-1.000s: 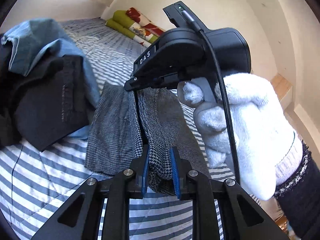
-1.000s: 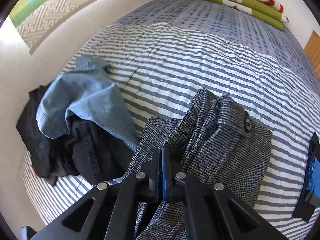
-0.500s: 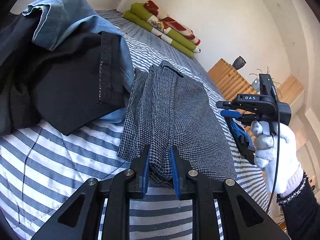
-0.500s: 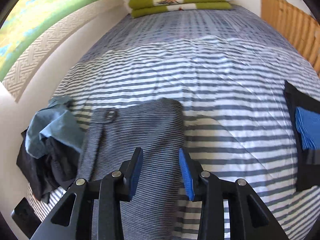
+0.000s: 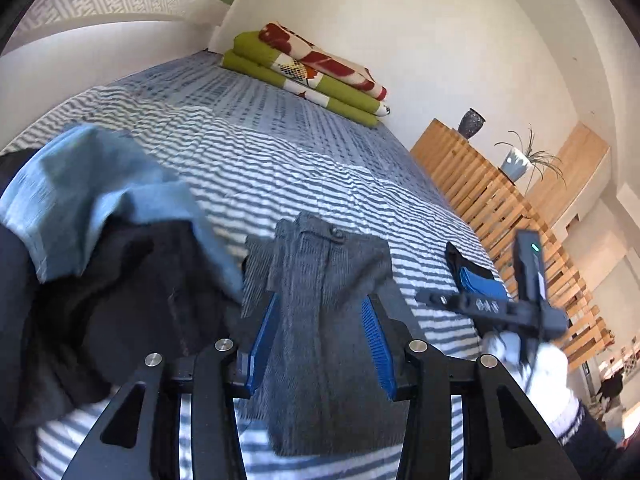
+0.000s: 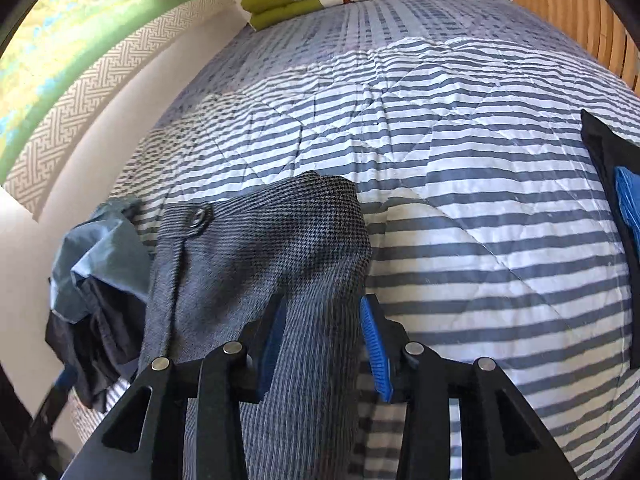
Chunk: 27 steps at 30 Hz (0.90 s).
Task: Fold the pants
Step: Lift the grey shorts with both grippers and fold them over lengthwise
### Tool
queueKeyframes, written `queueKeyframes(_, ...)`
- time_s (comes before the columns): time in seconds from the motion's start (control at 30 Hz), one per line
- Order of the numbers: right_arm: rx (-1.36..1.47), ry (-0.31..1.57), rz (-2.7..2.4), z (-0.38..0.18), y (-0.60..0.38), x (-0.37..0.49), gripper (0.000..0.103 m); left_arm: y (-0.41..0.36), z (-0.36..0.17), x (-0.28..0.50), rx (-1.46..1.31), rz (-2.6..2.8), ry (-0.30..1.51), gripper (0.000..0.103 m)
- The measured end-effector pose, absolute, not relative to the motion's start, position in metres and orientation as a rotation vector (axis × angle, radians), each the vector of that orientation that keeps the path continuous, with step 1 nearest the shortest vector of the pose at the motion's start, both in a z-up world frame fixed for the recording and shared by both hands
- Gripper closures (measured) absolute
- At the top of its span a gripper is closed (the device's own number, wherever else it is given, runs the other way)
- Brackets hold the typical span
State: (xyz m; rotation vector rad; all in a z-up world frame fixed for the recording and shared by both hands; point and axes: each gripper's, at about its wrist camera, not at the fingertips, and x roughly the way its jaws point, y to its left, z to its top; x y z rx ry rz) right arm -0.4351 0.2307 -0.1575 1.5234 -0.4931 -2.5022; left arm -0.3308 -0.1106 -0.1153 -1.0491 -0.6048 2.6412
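Centrally, a pair of grey houndstooth pants point(image 6: 256, 248) lies folded into a long strip on a bed covered by a blue-and-white striped quilt point(image 6: 460, 184), its buttoned waistband at the far end. Seen from the left wrist, the left gripper point(image 5: 320, 344) straddles the near end of the strip; its blue-padded jaws are opening, with cloth between them but gaps at both pads. Seen from the right wrist, the right gripper point(image 6: 324, 344) stands with its jaws apart over the same pants, cloth between them and neither pad pressing it. A white-gloved hand point(image 5: 528, 368) carries that right gripper at the edge of the left view. Just beside the pants sits a heap of light blue and black clothes point(image 5: 100, 248). Near the quilt's right edge lies a black and blue folded garment point(image 6: 616, 216). Far off, green patterned blankets point(image 5: 308, 72) are stacked by the wall, with a slatted wooden bed frame point(image 5: 500, 204) alongside.
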Motion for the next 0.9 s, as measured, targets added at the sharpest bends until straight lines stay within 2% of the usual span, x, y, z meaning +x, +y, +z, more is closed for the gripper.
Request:
queueKeyframes(0.13,1.442,-0.461,-2.485,-0.14,0.234,-0.387,0.067,-0.072,-0.123,-0.405,-1.12,2.494,-0.64,0.058)
queueKeyframes(0.2,1.429,-0.405,-2.453,-0.139,0.225,-0.371,0.067,-0.051,-0.137,-0.438,-1.16,2.485,-0.598,0.059)
queueKeyframes(0.27,1.427,-0.354,-2.426,-0.141,0.215,-0.358,0.067,-0.037,-0.154,-0.463,-1.235,2.487,-0.545,0.065)
queueKeyframes(0.3,1.427,-0.346,-2.404,-0.144,0.212,-0.354,0.067,-0.036,-0.164,-0.473,-1.287,2.525,-0.516,0.072)
queueKeyframes(0.33,1.429,-0.345,-2.382,-0.146,0.209,-0.35,0.067,-0.037,-0.174,-0.482,-1.332,2.591,-0.479,0.088)
queueKeyframes(0.37,1.434,-0.334,-2.366,-0.149,0.206,-0.348,0.067,-0.046,-0.185,-0.491,-1.388,2.65,-0.479,0.1)
queueKeyframes(0.4,1.44,-0.305,-2.362,-0.153,0.202,-0.348,0.067,-0.057,-0.198,-0.497,-1.444,2.675,-0.505,0.101)
queueKeyframes(0.47,1.466,-0.24,-2.362,-0.164,0.197,-0.346,0.067,-0.076,-0.211,-0.495,-1.415,2.674,-0.65,0.101)
queueKeyframes(0.63,1.554,-0.089,-2.304,-0.196,0.188,-0.34,0.067,-0.058,-0.198,-0.49,-1.384,2.692,-0.502,0.101)
queueKeyframes(0.7,1.549,-0.21,-2.272,-0.19,0.203,-0.339,0.067,-0.064,-0.186,-0.479,-1.342,2.689,-0.507,0.101)
queueKeyframes(0.77,1.486,-0.347,-2.289,-0.173,0.225,-0.338,0.067,-0.072,-0.165,-0.457,-1.288,2.725,-0.5,0.094)
queueKeyframes(0.8,1.458,-0.373,-2.323,-0.165,0.234,-0.338,0.065,-0.076,-0.155,-0.447,-1.244,2.726,-0.496,0.09)
queueKeyframes(0.9,1.427,-0.425,-2.4,-0.151,0.256,-0.347,0.064,-0.077,-0.138,-0.419,-1.175,2.681,-0.492,0.089)
